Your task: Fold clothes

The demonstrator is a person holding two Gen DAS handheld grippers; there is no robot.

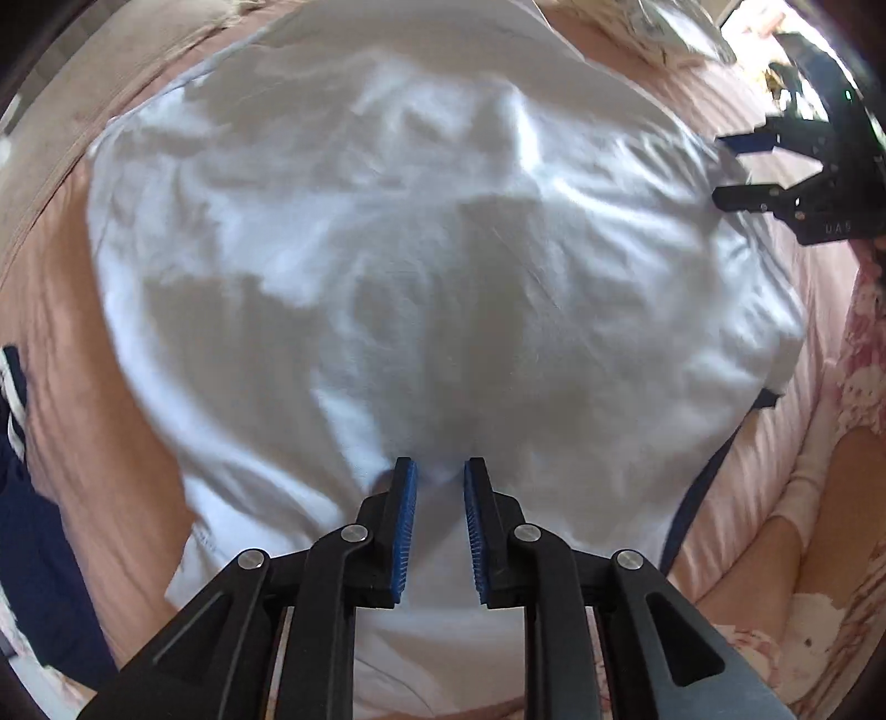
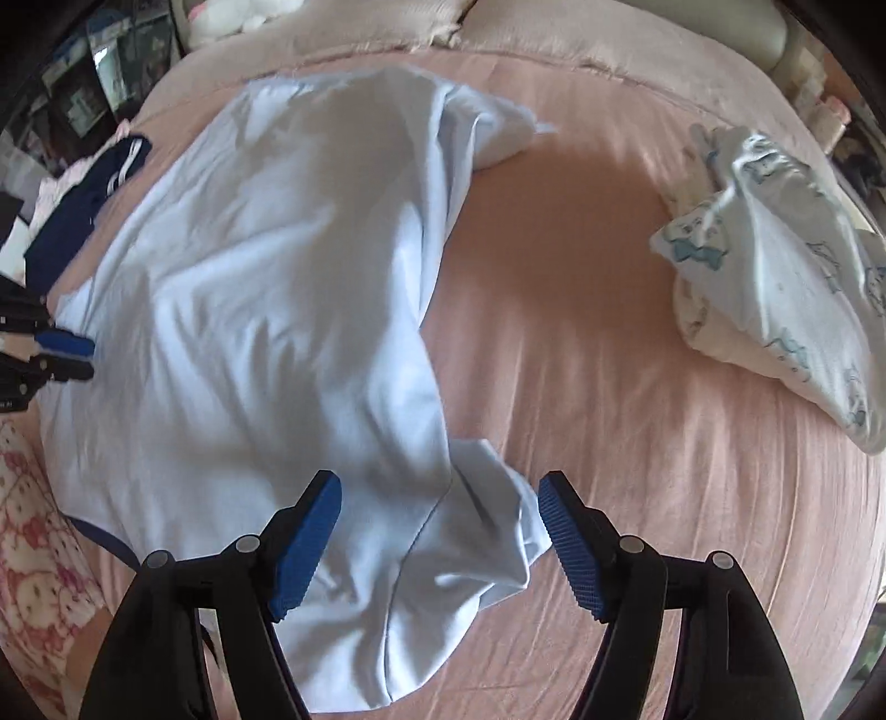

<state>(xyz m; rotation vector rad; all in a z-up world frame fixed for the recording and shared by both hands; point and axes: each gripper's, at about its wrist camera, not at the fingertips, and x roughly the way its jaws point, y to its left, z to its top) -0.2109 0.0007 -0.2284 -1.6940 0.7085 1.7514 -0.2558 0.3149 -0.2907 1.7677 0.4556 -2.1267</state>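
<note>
A large white shirt (image 1: 387, 249) lies spread and wrinkled on the pink bed sheet (image 2: 609, 360); it also shows in the right wrist view (image 2: 266, 310). My left gripper (image 1: 440, 471) is low over the shirt's near edge, jaws narrowly apart with a bit of white cloth between the tips; a firm pinch cannot be told. My right gripper (image 2: 440, 487) is open, hovering over the shirt's sleeve (image 2: 487, 531) at the side edge. It also shows open in the left wrist view (image 1: 736, 169). The left gripper shows at the shirt's far side in the right wrist view (image 2: 83, 354).
A dark navy garment with white stripes (image 2: 94, 194) lies left of the shirt, also in the left wrist view (image 1: 22, 471). A white pillow with blue print (image 2: 775, 266) lies at the right. A pink floral cloth (image 2: 39, 554) borders the bed. Pillows (image 2: 498, 33) lie at the far end.
</note>
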